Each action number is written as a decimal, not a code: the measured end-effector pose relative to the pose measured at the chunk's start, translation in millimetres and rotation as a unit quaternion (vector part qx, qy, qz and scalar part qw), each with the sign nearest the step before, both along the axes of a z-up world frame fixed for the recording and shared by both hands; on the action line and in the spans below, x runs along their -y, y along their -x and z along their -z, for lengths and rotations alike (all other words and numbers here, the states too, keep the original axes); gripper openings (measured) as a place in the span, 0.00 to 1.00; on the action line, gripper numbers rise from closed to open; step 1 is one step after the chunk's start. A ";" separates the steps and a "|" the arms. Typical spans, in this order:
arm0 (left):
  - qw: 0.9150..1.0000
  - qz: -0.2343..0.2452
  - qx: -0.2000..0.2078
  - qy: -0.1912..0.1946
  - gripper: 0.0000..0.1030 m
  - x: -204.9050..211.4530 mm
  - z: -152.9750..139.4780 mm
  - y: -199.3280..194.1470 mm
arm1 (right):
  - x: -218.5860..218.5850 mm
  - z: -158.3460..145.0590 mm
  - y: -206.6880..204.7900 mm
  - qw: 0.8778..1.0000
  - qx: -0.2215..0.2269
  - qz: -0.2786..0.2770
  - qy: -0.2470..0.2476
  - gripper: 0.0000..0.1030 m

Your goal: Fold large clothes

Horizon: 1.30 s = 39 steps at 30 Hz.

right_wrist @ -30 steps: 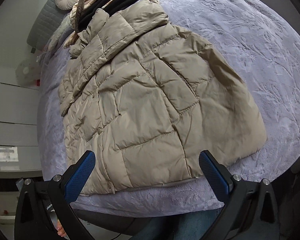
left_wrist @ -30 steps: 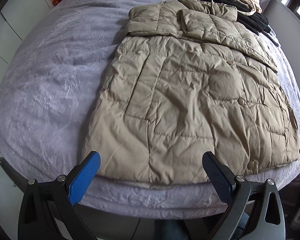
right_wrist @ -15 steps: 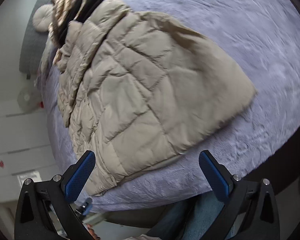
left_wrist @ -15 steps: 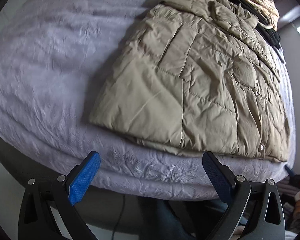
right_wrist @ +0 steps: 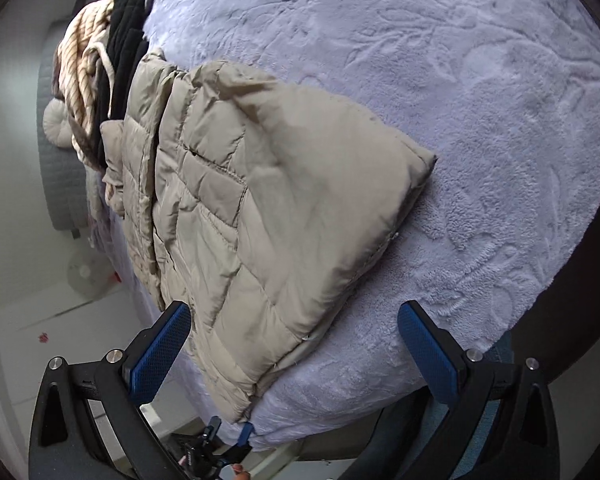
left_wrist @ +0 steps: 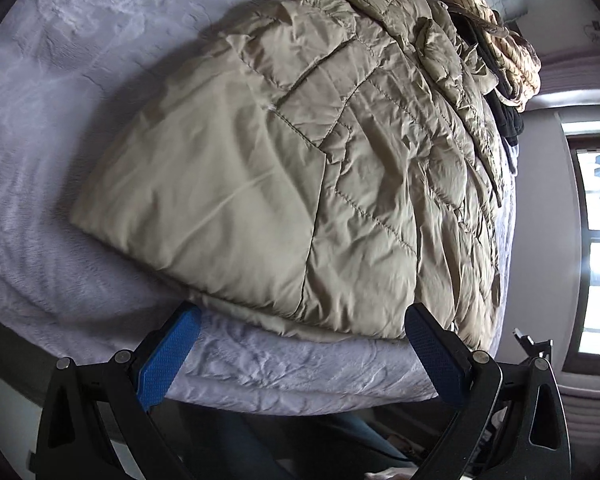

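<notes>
A beige quilted puffer jacket [left_wrist: 300, 168] lies flat on the lavender bedspread [left_wrist: 60, 120], its hem along the bed's near edge. My left gripper [left_wrist: 300, 360] is open, its blue pads just below the hem near the jacket's left corner, nothing between them. In the right wrist view the same jacket [right_wrist: 268, 208] runs up to the left. My right gripper [right_wrist: 296, 356] is open too, close to the hem beside the right corner. The left gripper's blue tips [right_wrist: 228, 436] show at the bed edge below the hem.
Folded clothes sit beyond the jacket's collar: a tan striped garment [left_wrist: 496, 40] and a black one [right_wrist: 124, 52]. A round cushion [right_wrist: 58, 124] and grey headboard lie farther back. A window [left_wrist: 596, 240] is to the right. Bedspread [right_wrist: 480, 120] spreads right of the jacket.
Both grippers have dropped lower and closer to the jacket's hem at the bed edge, tilting outward toward its corners. Both stayed open. The jacket has not moved.
</notes>
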State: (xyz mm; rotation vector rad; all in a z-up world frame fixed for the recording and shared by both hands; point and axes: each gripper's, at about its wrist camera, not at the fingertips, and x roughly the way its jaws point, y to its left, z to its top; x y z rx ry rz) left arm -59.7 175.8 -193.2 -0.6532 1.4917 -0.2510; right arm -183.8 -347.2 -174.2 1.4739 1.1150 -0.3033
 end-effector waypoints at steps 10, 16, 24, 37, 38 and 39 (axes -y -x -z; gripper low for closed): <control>1.000 -0.001 0.008 0.016 0.99 13.4 7.9 -22.7 | -6.6 14.1 -6.3 1.000 -0.003 -0.010 -0.002 1.00; 1.000 0.018 0.018 0.011 0.99 24.8 6.1 -31.1 | -7.4 17.4 -12.3 1.000 0.011 -0.001 -0.003 1.00; 0.998 0.037 0.022 -0.042 0.54 28.3 4.5 -33.5 | -5.0 19.8 -8.7 0.999 0.028 0.032 -0.020 0.56; 0.991 0.010 0.132 -0.008 0.13 17.3 -84.8 -73.7 | 7.9 -37.9 -69.6 0.992 0.113 -0.061 0.003 0.07; 0.989 0.007 0.146 -0.010 0.13 19.6 -95.7 -84.1 | 11.0 -48.1 -81.5 0.990 0.125 -0.071 0.009 0.07; 0.987 0.003 0.158 -0.010 0.13 21.9 -104.6 -93.6 | 14.6 -59.6 -95.6 0.987 0.139 -0.082 0.017 0.07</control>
